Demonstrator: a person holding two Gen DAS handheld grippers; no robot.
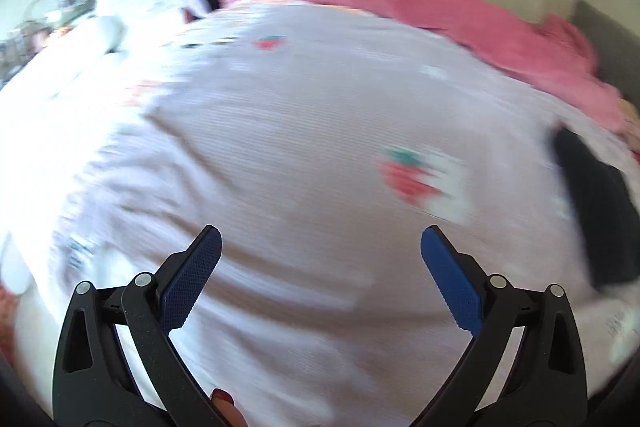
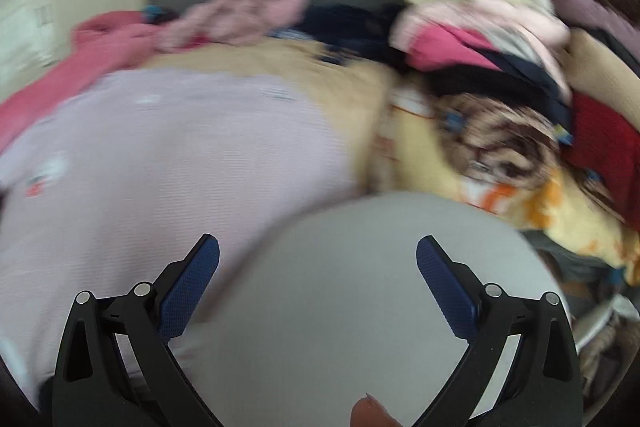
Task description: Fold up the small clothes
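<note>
Grey garment [image 2: 340,287] lies under the wide-open right gripper [image 2: 318,251], orientation blurred; left gripper [image 1: 320,243] gapes empty.

You see: bedsheet [image 1: 300,131] pale pink, fine stripes, red-green strawberries | blanket [image 1: 420,7] pink | garment [image 1: 596,211] black | gripper pads [image 2: 188,291] blue | cloth [image 2: 340,307] grey
</note>
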